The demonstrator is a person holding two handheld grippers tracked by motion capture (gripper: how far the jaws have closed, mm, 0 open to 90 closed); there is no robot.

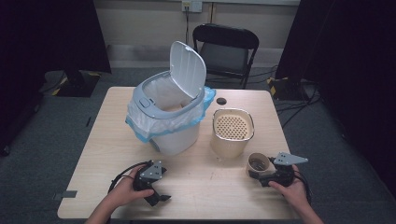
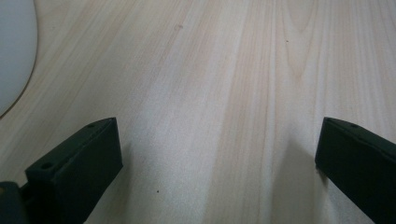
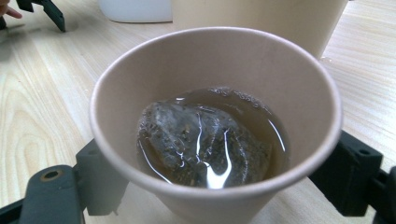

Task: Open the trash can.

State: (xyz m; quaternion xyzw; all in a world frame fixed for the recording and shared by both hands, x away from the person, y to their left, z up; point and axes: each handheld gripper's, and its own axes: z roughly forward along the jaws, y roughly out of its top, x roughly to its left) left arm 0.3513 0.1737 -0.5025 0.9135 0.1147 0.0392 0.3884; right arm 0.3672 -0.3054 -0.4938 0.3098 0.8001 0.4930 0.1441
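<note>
Right claw around a paper cup of tea, left claw idle

The right claw (image 3: 219, 186) has its jaws on either side of the paper cup (image 3: 215, 126); they sit against or just off its wall, and I cannot tell if they press yet. The cup stands on the table (image 1: 196, 186), between the jaws, holding brown liquid and a soaked tea bag (image 3: 201, 144). A hard squeeze could buckle the thin wall and slop tea out; a loose grip could let it slip or tip when lifted. Just beyond the cup stands the beige strainer tub (image 1: 232, 131), close enough to knock; farther off is the white bin (image 1: 168, 116), lid up. The left claw (image 1: 156, 198) rests well apart, jaws wide, empty. No readable writing anywhere.
</note>
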